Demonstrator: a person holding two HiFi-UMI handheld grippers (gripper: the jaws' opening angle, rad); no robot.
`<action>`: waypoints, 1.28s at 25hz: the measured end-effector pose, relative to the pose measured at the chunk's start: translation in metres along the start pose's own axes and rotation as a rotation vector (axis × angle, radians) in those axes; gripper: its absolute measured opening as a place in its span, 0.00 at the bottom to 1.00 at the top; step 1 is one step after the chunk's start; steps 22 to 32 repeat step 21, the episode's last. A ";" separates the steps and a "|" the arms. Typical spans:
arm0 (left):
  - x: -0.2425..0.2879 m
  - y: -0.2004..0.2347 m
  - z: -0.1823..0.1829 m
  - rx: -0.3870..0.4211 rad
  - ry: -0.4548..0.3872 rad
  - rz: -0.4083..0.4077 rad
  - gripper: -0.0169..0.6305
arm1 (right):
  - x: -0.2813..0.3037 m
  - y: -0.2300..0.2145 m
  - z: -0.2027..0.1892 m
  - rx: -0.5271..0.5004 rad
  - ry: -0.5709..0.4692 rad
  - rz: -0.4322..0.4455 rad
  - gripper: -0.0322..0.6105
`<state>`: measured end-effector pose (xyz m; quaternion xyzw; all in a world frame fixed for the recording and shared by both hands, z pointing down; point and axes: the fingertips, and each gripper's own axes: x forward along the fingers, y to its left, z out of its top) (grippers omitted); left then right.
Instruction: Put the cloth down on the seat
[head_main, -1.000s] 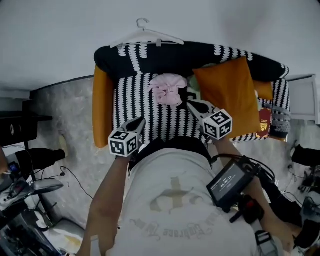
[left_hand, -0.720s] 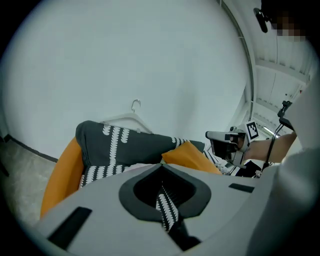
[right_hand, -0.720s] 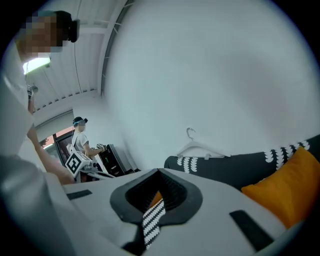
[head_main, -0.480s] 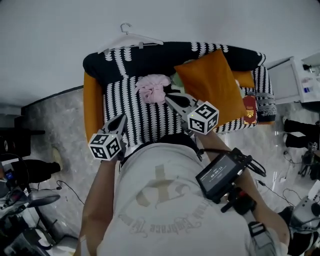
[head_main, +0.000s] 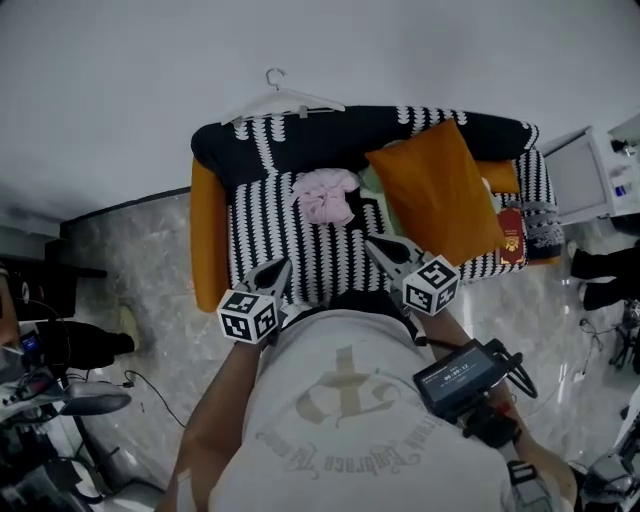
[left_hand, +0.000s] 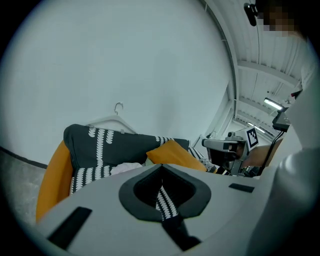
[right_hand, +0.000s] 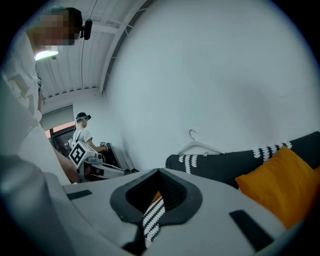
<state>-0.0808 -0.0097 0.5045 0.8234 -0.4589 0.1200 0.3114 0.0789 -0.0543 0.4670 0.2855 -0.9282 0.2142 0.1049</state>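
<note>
Grippers backed off from where they were a second earlier; cloth lay on seat.
Head view: right gripper (head_main: 375, 245) and left gripper (head_main: 280, 265) near; soft, crumpled pink cloth (head_main: 328, 193) far on the woven striped seat (head_main: 270, 225), left of the plump orange cushion (head_main: 440, 190). Left gripper view: jaws together, empty. Right gripper view: same. Risk, judged: the loose bunch could slump.

Shirt (head_main: 350, 420): pale grey-white tee, short sleeves. Faded tan cross-shaped emblem (head_main: 345, 385) on front, curved gothic lettering (head_main: 345, 462) beneath.
Left gripper (head_main: 282, 263): white shell tapering to narrow fingers (head_main: 270, 275); black-and-white square-marker cube (head_main: 248, 316) at rear.
Right gripper (head_main: 374, 244): same build, own marker cube (head_main: 432, 285).
Gripper views: smooth grey-white shells, black-rimmed opening, black rectangular insets.
Black box (head_main: 462, 376) with lit screen by right forearm; black cables (head_main: 516, 357) looped beside.
</note>
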 end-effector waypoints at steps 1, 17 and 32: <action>0.000 -0.001 -0.003 -0.003 0.003 -0.001 0.05 | -0.002 0.001 -0.003 0.003 0.004 -0.005 0.07; 0.005 -0.013 -0.014 -0.002 0.027 -0.055 0.05 | -0.009 0.006 -0.006 -0.034 0.032 -0.072 0.07; 0.010 -0.011 -0.016 0.009 0.038 -0.064 0.05 | -0.014 0.006 -0.009 -0.029 0.034 -0.083 0.07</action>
